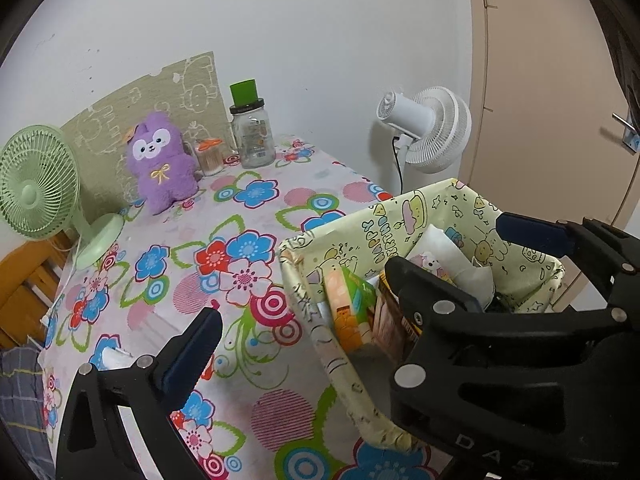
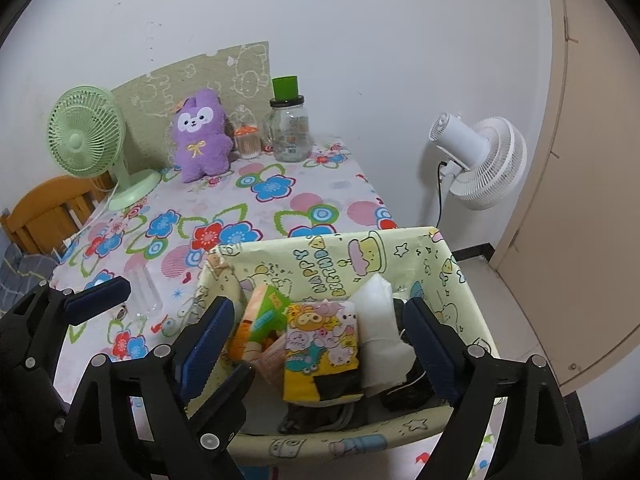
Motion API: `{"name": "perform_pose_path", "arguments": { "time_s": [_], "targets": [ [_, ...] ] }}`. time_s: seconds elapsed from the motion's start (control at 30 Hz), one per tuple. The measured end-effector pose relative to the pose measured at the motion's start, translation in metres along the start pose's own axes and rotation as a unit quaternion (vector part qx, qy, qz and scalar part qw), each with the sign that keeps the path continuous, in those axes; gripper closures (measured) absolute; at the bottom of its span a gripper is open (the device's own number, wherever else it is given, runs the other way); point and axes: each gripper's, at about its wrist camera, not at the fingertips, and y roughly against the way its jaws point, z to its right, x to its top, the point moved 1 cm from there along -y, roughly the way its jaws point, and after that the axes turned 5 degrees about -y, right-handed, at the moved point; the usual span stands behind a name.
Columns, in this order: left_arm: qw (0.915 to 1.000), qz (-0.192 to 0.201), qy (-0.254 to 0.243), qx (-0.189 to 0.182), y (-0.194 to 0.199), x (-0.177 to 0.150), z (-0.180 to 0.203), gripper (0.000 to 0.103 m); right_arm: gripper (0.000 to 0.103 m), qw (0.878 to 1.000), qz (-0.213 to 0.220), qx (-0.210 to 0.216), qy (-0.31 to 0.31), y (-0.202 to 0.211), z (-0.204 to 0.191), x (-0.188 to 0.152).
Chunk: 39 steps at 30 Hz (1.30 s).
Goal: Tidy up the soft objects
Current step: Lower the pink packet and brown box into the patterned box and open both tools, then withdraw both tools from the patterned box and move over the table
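We are holding both grippers low over the near end of the bench (image 2: 280, 200), the right gripper (image 2: 320, 344) hanging just above the yellow basket (image 2: 340, 272) with its jaws standing wide apart around nothing, and the left gripper (image 1: 304, 320) beside it over the flowered cloth, its jaws likewise spread and empty. The basket is already carrying tissue packs (image 2: 320, 340) and a white pouch (image 2: 380, 320), packed upright. The purple plush toy (image 2: 200, 136) — the one soft thing we are seeing outside the basket — is sitting upright at the far end, between the green fan (image 2: 86, 136) and the glass jar (image 2: 290, 130). We are judging this a pause between placements; the next move is asking for a long reach forward and a gentle squeeze around the toy's body — without nudging the jar close by.
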Motion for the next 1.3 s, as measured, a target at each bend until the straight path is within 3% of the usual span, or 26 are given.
{"name": "perform_pose_path", "arguments": {
  "time_s": [0.77,1.3],
  "targets": [
    [0.9996,0.016,0.024,0.001,0.042,-0.022,-0.031,0.000,0.013,0.999,0.031,0.001,0.028,0.042,-0.048,-0.008],
    [0.9985,0.030,0.039,0.022,0.071,-0.036,-0.055,0.001,0.013,0.997,0.050,0.020,0.048,0.064,-0.085,-0.010]
  ]
}}
